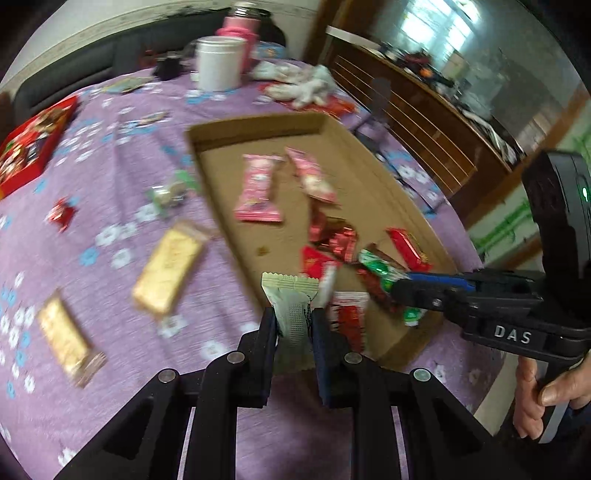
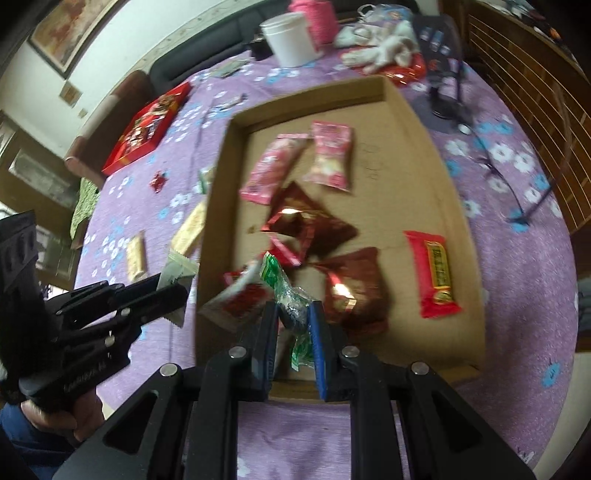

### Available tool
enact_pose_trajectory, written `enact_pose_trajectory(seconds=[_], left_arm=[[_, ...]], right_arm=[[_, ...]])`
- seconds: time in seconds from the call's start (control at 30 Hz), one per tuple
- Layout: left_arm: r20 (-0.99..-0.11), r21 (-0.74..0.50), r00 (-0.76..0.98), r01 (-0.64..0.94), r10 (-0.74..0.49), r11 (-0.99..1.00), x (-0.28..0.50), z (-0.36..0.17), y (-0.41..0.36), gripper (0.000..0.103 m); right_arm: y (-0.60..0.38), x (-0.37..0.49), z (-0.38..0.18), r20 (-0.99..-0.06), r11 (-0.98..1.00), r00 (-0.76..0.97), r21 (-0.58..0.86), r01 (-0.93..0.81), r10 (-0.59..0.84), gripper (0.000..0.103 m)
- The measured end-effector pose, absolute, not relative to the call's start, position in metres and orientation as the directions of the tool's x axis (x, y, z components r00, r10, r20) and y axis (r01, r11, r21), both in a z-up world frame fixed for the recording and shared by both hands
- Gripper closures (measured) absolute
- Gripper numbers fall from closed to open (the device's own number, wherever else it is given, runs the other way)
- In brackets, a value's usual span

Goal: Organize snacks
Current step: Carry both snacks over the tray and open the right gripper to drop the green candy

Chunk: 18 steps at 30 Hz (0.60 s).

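Observation:
A shallow cardboard tray (image 1: pixel 373 173) (image 2: pixel 436 155) lies on the purple flowered tablecloth, holding pink, dark red and red snack packets. My left gripper (image 1: pixel 293 321) is shut on a pale green-white wafer packet (image 1: pixel 290 295), held over the tray's near left edge; in the right wrist view it (image 2: pixel 173 291) shows at the left with that packet (image 2: pixel 177 269). My right gripper (image 2: pixel 293 314) is shut on a green candy wrapper (image 2: pixel 280 284) above the tray's near end, and it (image 1: pixel 397 286) reaches in from the right in the left wrist view.
Two yellow bar packets (image 1: pixel 168 269) (image 1: pixel 64 332), a small green sweet (image 1: pixel 170 194) and a red sweet (image 1: pixel 61 214) lie on the cloth left of the tray. A red box (image 1: pixel 33 147), white tub (image 1: pixel 219 62), pink bottle (image 1: pixel 240 29) and crumpled white cloth (image 1: pixel 306 83) stand behind. A wooden cabinet (image 1: pixel 424 122) is at the right.

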<state>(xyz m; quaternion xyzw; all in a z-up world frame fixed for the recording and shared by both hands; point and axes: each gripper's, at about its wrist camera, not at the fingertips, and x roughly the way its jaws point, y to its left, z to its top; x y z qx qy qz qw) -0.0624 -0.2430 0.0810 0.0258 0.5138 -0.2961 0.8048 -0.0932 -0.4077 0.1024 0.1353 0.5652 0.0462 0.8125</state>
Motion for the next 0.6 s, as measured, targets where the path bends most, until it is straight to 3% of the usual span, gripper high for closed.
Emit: enact_pose_trajectory(seconds=[0.6], left_arm=[[-0.862,-0.248,0.245,0.562,-0.445,0.789,-0.055,0.061,-0.297,0.085]], right_arm=[[-0.435,-0.090,0.097,-0.909,0.961,0.369,0.250,0.118,0.191,0.085]])
